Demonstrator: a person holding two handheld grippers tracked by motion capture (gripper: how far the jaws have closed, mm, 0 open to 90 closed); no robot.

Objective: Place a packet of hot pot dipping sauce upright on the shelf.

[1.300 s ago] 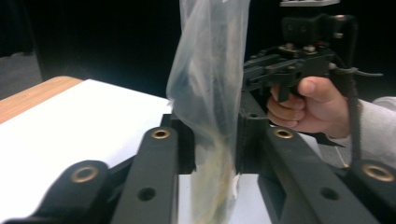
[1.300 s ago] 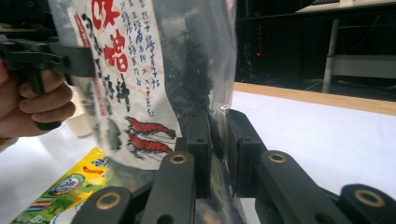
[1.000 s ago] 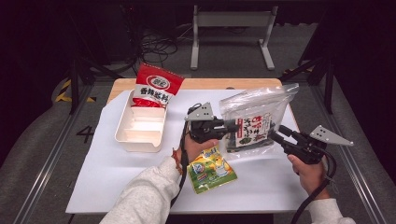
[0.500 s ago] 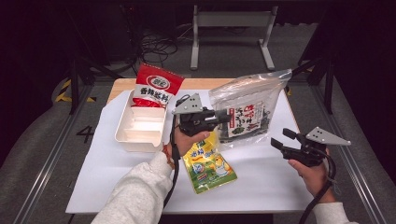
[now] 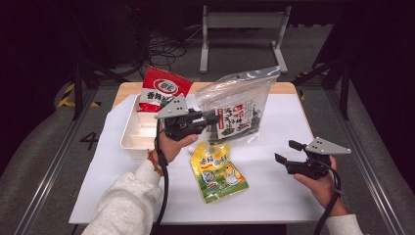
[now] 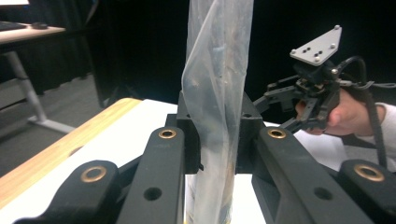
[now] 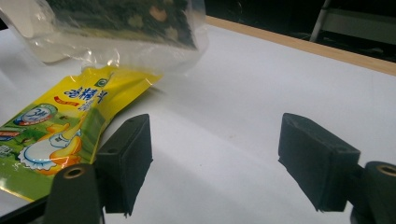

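A clear plastic bag (image 5: 240,110) with a dark green seaweed pack inside hangs above the table, its edge pinched in my left gripper (image 5: 213,119). In the left gripper view the bag (image 6: 219,93) stands upright between the pads of that gripper (image 6: 217,135). A yellow pouch (image 5: 218,171) lies flat on the white mat just below the bag. My right gripper (image 5: 284,151) hovers low at the right, apart from both. Its jaws have just been opening, and nothing is between them (image 7: 215,163). The pouch (image 7: 60,126) and the bag (image 7: 126,23) lie ahead to its left.
A white tray (image 5: 134,139) sits at the left of the mat (image 5: 274,186), with a red packet (image 5: 164,90) leaning at its far end. The left gripper view shows the right gripper (image 6: 280,100) farther off. The wooden table edge runs along the back.
My left gripper has carried the bag up and to the left, uncovering the yellow pouch. My right gripper has drawn back from the bag's right edge and its jaws have spread.
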